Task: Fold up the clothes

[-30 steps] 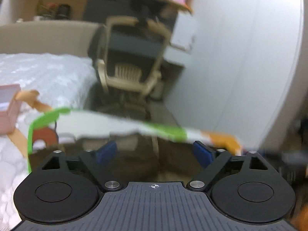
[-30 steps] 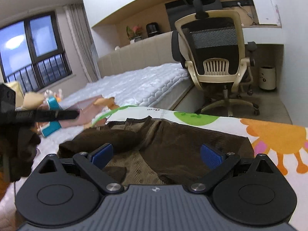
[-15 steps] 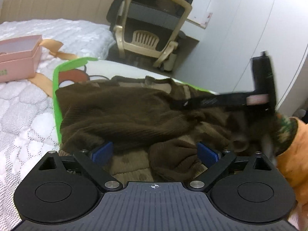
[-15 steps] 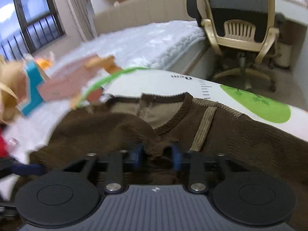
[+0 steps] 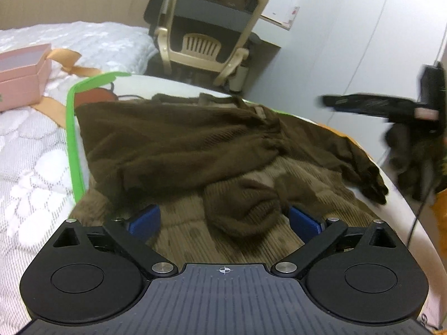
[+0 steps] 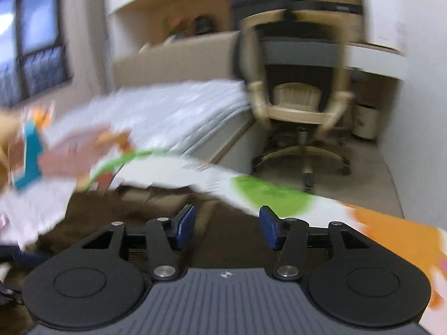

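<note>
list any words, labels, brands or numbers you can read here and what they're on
None can be read.
Dark print on the white mat, under the brown sweater: smeared by motion blur.
Small marks on the white board behind the chair: too small.
Grey characters at the mat's near corner: cut off.

The whole right wrist view is smeared by motion blur: the cream-framed office chair, the white quilted mattress and the pink and teal shapes at the left edge have no sharp outline, and what those shapes are cannot be told. The dark brown ribbed knit sweater shows there only as a dim smear, its lower part hidden behind the gripper body. In the left wrist view the black device at the right edge is blurred and cut off, and the pink rectangular box is cropped at the left.
</note>
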Available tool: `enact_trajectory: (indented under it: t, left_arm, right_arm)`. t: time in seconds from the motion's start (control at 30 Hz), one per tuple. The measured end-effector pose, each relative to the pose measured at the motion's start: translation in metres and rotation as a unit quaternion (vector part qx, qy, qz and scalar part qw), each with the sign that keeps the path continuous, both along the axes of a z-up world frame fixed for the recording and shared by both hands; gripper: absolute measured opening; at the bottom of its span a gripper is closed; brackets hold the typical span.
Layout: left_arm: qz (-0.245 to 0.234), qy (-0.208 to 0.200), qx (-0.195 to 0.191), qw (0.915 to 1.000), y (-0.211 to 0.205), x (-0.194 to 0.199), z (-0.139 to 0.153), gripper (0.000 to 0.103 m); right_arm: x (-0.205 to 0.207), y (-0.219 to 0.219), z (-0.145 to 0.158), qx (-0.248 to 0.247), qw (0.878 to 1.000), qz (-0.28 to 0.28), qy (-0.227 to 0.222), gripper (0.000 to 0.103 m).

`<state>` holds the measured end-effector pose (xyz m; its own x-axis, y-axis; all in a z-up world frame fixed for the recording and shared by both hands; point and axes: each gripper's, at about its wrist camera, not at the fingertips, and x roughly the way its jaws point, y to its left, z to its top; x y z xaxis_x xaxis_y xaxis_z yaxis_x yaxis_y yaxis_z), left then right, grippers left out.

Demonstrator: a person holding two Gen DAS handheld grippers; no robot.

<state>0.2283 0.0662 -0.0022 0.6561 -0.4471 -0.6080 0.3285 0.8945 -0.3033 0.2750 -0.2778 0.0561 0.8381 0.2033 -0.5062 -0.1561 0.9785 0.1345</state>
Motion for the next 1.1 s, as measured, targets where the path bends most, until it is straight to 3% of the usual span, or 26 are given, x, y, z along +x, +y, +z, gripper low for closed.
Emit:
enact_trajectory:
  t: [0.03,0.13,0.23,0.33,0.43,0.63,0.67,0.7,0.77,0.9,0.97,1.1]
  left_arm:
    - [-0.005,0.005,0.0,1.0,-0.002,-0.003,-0.003,0.102]
    - [-0.015,0.004,0.019,0.9997,-0.01,-0.013,-0.01,0.102]
    - [-0.021,-0.001,0.034,0.9992,-0.017,-0.024,-0.013,0.103]
    - [-0.025,0.007,0.034,0.9991,-0.019,-0.032,-0.012,0.103]
    - [-0.017,0.015,0.027,0.9994,-0.016,-0.033,-0.009,0.103]
    - [-0.001,0.03,0.015,0.9995,-0.01,-0.037,-0.003,0.103]
    - [0.002,0.03,0.012,0.9995,-0.008,-0.038,-0.002,0.103]
    - [0.003,0.027,0.01,0.9996,-0.005,-0.038,0.0,0.103]
    - [0.006,0.019,0.006,0.9998,0.0,-0.038,0.003,0.103]
    - [0.012,0.004,-0.003,0.9999,0.011,-0.039,0.01,0.103]
    - [0.01,-0.005,-0.009,0.9999,0.013,-0.035,0.014,0.103]
    - [0.0,-0.021,-0.025,0.9995,0.012,-0.025,0.022,0.103]
  right_arm:
    - [-0.012,-0.022,0.006,0.009,1.0,-0.019,-0.006,0.052]
    - [-0.05,-0.073,0.009,-0.032,0.996,-0.08,-0.016,0.055]
    - [-0.077,-0.099,-0.007,-0.065,0.994,-0.092,0.008,0.06]
    - [-0.095,-0.103,-0.028,-0.063,0.994,-0.078,0.036,0.06]
    - [-0.113,-0.091,-0.041,-0.038,0.998,-0.04,0.032,0.06]
    - [-0.108,-0.038,-0.062,-0.17,0.985,0.011,0.036,0.067]
    - [-0.1,-0.039,-0.067,-0.181,0.983,0.005,0.043,0.058]
    - [-0.093,-0.039,-0.072,-0.192,0.98,-0.002,0.051,0.037]
    - [-0.08,-0.053,-0.063,-0.16,0.985,-0.018,0.06,0.018]
    - [-0.071,-0.051,0.008,-0.082,0.996,-0.02,-0.012,0.011]
    - [-0.058,-0.029,0.049,-0.057,0.997,0.014,-0.046,0.009]
    - [-0.01,0.044,0.095,-0.007,0.993,0.106,-0.058,0.004]
